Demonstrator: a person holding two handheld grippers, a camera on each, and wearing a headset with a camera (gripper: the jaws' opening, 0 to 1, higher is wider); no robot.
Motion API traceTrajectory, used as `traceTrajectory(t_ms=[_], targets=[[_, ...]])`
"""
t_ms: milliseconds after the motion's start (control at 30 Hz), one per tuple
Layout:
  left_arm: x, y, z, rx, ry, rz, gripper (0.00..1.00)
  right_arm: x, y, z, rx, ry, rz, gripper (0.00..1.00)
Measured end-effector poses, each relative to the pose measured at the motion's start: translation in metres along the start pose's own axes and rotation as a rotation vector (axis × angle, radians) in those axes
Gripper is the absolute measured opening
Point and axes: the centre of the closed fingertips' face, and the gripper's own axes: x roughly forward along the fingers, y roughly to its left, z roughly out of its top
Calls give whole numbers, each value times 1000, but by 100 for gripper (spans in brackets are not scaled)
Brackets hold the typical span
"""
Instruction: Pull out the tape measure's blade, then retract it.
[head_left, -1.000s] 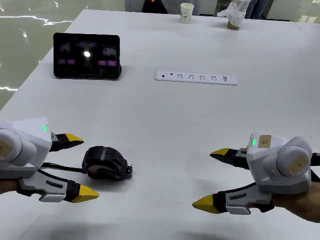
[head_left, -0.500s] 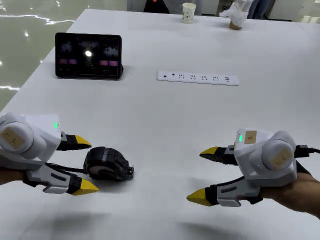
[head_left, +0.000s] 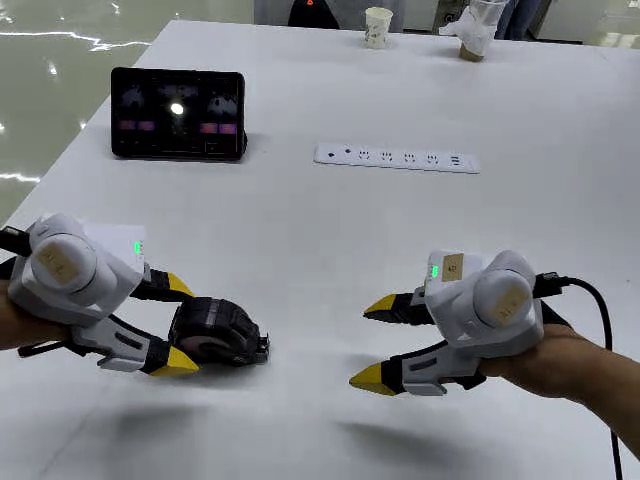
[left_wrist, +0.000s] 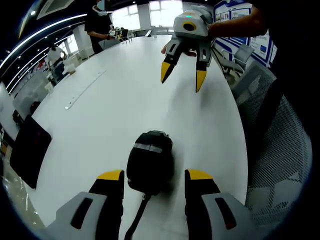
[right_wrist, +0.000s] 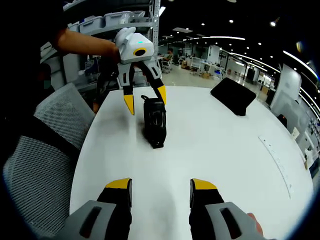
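Two claws gape: left claw (head_left: 178, 325) straddles the tape measure (head_left: 215, 330), likely to brace it; right claw (head_left: 372, 340), empty, hovers at three o'clock.

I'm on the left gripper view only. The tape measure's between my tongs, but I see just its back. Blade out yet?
Observer: No. The right gripper view shows the tape measure from its front. The blade end sits at the case, on the side facing the right tongs.
Operator: The tablet at my left edge looks black. Is it on?
Observer: Yes. In the head view the tablet has a lit screen, turned toward the person.
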Motion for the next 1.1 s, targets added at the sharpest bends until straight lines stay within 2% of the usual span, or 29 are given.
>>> traceTrajectory(t_ms=[467,900,1100], targets=[[6,6,-7,46,55,-42,35,31,2,14,-70,26,70,34],[12,7,-11,79,85,-73,27,58,-4,23,-65,29,105,25],[15,7,-12,96,94,-75,27,70,-4,26,-59,36,123,22]])
